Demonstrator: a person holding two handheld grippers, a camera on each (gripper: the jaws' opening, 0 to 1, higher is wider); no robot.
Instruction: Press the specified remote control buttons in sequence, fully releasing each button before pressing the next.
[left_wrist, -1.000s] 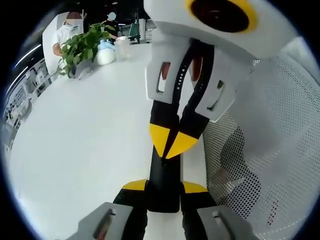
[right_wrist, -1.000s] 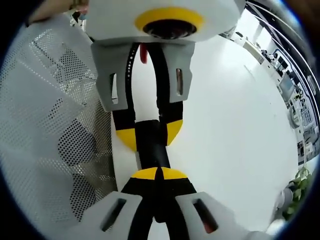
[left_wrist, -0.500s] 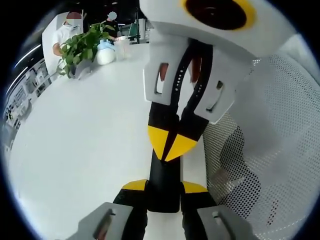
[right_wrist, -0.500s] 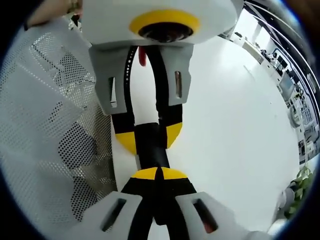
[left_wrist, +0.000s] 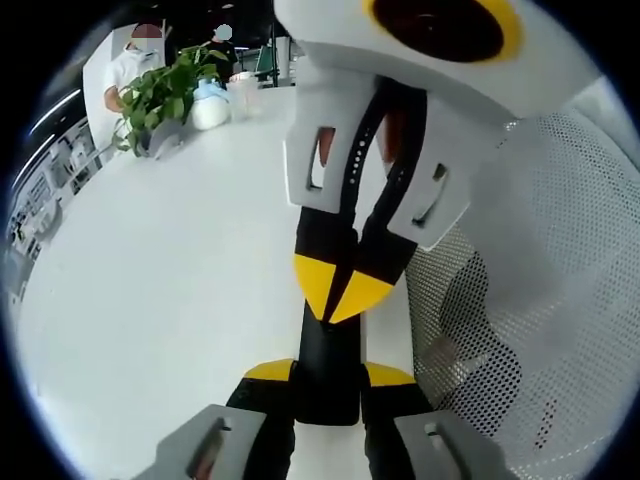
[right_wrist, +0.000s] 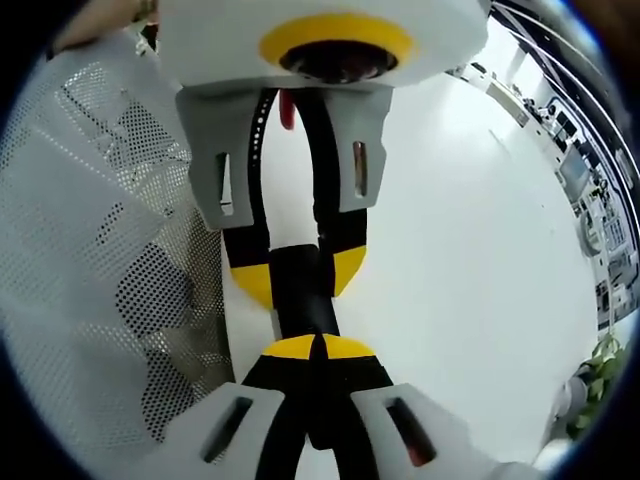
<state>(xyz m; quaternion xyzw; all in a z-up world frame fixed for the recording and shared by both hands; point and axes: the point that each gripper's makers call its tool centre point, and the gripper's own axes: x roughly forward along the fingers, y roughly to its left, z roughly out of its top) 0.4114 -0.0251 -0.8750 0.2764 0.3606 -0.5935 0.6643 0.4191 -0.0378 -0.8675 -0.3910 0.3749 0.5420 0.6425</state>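
Now: black remote (left_wrist: 328, 375) (right_wrist: 303, 295) above white table (left_wrist: 170, 290) (right_wrist: 450, 260), clamped at one end between left gripper (left_wrist: 328, 385) (right_wrist: 300, 275) tips. Right gripper (right_wrist: 315, 350) (left_wrist: 338, 295) tips pressed together, touching remote's top. White mesh chair (left_wrist: 520, 300) (right_wrist: 100, 250) just beside. Plant (left_wrist: 165, 95) far off.

A black remote control (left_wrist: 328, 375) lay flat on the white table (left_wrist: 160, 300), a long, slim, smooth bar with no buttons discernible. In the left gripper view its near end sat between that gripper's yellow-tipped jaws. In the right gripper view the remote control (right_wrist: 303, 290) ran lengthwise beside a white perforated mesh surface (right_wrist: 100, 250).
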